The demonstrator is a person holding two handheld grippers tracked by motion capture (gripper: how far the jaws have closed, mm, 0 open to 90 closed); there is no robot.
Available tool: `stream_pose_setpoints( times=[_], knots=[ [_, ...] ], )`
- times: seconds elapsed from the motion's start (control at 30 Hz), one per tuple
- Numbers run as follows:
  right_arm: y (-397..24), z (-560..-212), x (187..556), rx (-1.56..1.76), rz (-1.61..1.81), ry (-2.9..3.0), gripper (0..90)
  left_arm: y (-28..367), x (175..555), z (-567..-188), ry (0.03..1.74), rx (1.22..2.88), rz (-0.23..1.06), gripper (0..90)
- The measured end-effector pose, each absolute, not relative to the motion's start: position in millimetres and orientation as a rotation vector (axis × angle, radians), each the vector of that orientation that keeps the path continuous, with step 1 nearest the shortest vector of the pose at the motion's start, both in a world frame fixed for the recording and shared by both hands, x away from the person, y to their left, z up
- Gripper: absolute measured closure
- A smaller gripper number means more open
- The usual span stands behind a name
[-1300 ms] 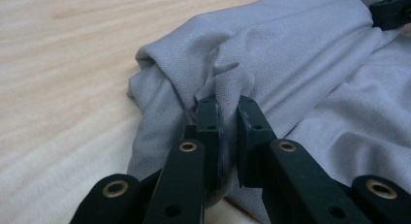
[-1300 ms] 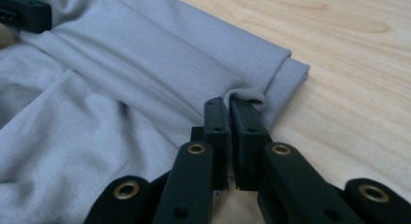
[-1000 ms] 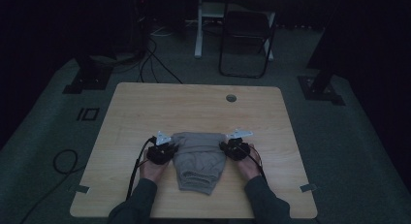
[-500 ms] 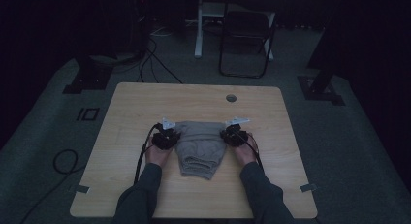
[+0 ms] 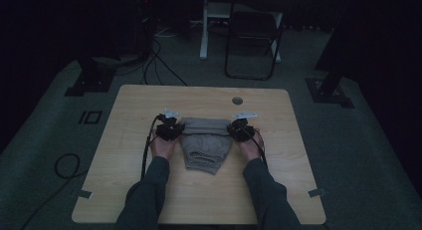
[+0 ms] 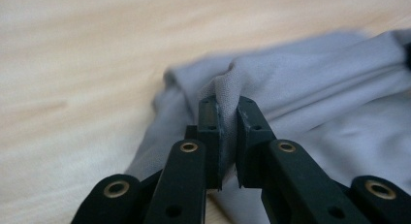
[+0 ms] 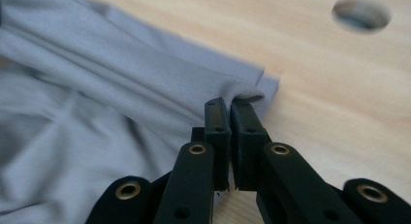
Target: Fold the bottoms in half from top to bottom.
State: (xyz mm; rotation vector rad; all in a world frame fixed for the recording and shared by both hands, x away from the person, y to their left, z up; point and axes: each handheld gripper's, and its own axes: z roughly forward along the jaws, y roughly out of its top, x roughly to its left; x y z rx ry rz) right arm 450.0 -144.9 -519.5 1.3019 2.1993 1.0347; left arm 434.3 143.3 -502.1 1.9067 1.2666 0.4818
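**Grey garment pinched at both upper corners, near the middle of the wooden table**

Grey garment (image 5: 205,144), soft and folded, lying on a light wooden table (image 5: 129,190), a little below the round cable hole (image 5: 237,100) and slightly to its left in the high view. Upper edge stretched roughly straight between two hand-held grippers; lower part narrowing toward the person's side, flat on the wood.

Left gripper (image 5: 169,131) at the garment's upper left corner, farther from the hole. Black jaws nearly together, pinching a raised fold of the grey fabric (image 6: 224,95), seen close up in the left gripper view. Cloth bunched and lifted into a small peak between the pads, the rest sloping down and away to the tabletop.

Right gripper (image 5: 241,130) at the garment's upper right corner, just below the hole. Jaws pressed almost fully together on a thin folded edge of the fabric (image 7: 242,90), with bare wood beyond and the hole (image 7: 361,14) farther off in the right gripper view.

Two forearms in dark sleeves (image 5: 147,200) reaching in from the near edge, well apart from the hole, one hand behind each gripper.
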Motion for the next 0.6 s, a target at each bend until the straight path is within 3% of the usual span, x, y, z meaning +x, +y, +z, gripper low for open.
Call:
stream_pose_setpoints(
  times=[0.27, 0.6],
  knots=[
    [-169.5, -473.5, 414.6, 1.172, 1.201, 2.128, 88.4, 151.0, 394.3, -456.2, 1.097, 1.836, 0.487, 82.6],
    [-177.5, -470.0, 361.0, 1.061, 1.271, 2.162, 88.4, 156.7, 342.9, -448.8, 0.997, 1.842, 0.432, 81.5]
  ],
)
